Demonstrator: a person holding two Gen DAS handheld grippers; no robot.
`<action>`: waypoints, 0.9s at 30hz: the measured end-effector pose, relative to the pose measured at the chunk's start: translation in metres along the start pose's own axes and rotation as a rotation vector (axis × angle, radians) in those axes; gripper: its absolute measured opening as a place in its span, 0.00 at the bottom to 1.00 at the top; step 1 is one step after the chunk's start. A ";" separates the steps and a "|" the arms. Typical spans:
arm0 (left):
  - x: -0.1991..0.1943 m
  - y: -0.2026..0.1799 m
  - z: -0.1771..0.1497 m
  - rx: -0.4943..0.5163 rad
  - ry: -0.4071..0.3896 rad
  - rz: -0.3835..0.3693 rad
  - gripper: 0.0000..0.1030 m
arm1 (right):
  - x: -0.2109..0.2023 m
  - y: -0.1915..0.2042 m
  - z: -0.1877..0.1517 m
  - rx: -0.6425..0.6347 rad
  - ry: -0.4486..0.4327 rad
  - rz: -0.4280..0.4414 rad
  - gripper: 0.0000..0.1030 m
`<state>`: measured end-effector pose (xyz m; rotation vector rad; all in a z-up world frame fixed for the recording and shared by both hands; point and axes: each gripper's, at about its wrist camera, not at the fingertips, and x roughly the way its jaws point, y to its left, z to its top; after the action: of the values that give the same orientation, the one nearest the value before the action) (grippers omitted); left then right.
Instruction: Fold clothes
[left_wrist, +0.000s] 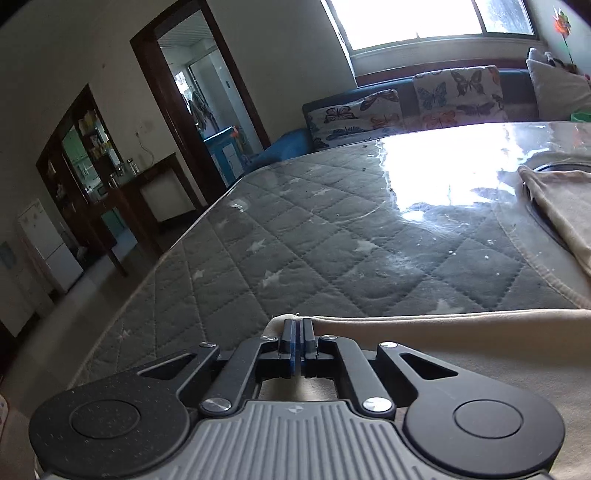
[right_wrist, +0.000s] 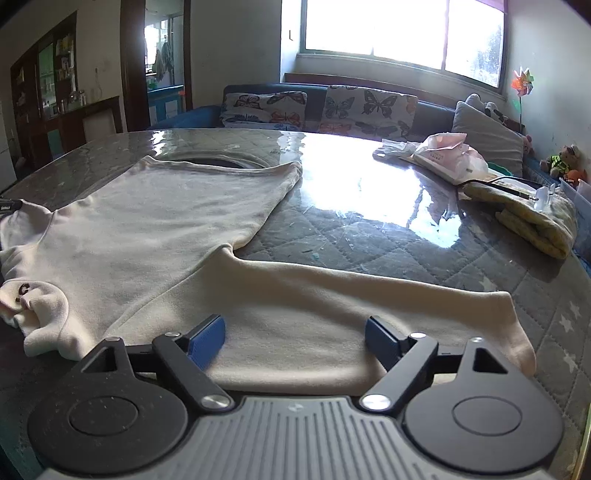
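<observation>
Well, plenty is cut off: the left wrist view catches only a strip of the cream sweater (left_wrist: 461, 354) along its lower edge plus a fold at far right, and window glare washes out the far half of the bench (left_wrist: 295, 229). From the right wrist view the garment (right_wrist: 155, 229) runs out of frame at the left, where a small dark mark near a bunched bit of fabric is too small to make out. Under the hem sits a dark oval opening, half hidden by cloth, and what it is cannot be told.

The sweater lies spread flat on the bench, which wears a grey quilted cover with pale stars under a glossy clear sheet. It is a plain cream, soft-looking knit, body stretching away toward the window, one long sleeve (right_wrist: 424, 302) laid out to the right with its cuff drooping near the bench edge.

Now the jaws. The left gripper (left_wrist: 298, 328) has them pressed together, blue pads almost meeting, with the edge of the sweater's cloth right at their tips; it looks like a pinch on that edge. The right gripper (right_wrist: 295, 332) has its jaws spread wide, holding nothing, poised just over the sleeve near the shoulder.

Off to the right rest a folded yellowish cloth (right_wrist: 535, 225) and a pink packet (right_wrist: 447, 155), well apart from the sweater.
</observation>
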<state>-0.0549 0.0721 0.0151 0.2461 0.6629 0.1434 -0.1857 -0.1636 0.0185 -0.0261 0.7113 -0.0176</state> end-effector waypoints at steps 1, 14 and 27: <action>0.002 -0.001 0.001 0.011 -0.002 0.010 0.03 | 0.000 0.000 0.000 -0.002 0.001 0.001 0.82; -0.067 -0.053 0.010 -0.049 0.054 -0.449 0.72 | 0.003 0.005 0.023 0.010 -0.035 0.027 0.84; -0.080 -0.136 0.003 0.023 0.236 -0.469 1.00 | 0.023 0.009 0.016 0.043 -0.035 0.006 0.95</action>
<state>-0.1086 -0.0757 0.0280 0.0909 0.9392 -0.2891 -0.1581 -0.1552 0.0154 0.0171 0.6759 -0.0265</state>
